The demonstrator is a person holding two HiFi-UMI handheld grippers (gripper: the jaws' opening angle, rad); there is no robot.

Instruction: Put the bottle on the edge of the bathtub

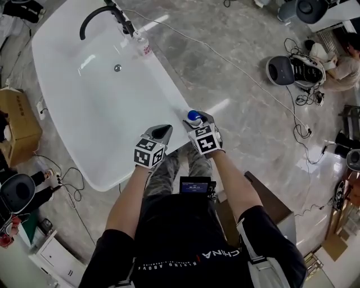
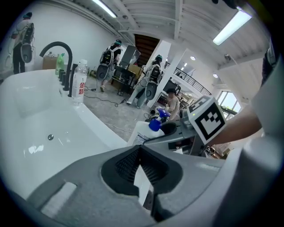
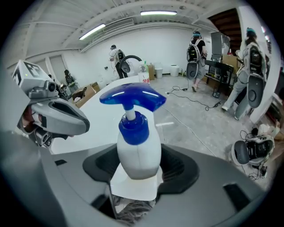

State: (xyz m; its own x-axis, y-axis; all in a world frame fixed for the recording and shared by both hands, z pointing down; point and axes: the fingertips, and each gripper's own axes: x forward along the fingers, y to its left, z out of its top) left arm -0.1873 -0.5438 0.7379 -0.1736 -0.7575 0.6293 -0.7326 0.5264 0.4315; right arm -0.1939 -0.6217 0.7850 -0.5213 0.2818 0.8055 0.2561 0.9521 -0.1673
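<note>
Bright ceiling strips (image 2: 233, 26); floor (image 1: 219, 106) glare; fisheye edges dark, perhaps slightly soft

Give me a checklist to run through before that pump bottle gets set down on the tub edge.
1. Grip: right gripper is shut on the white plastic pump bottle with a blue pump head: ok.
2. Bottle roughly upright, pump on top: ok.
3. Bare rim of the white bathtub beside the bottle: ok.
4. Bottle base resting on the rim: cannot tell, the base is hidden.
5. Left gripper shut, empty, apart from the bottle: ok.
6. Clear water bottle with a red label, by the black curved faucet, stands far from that spot: ok.
</note>
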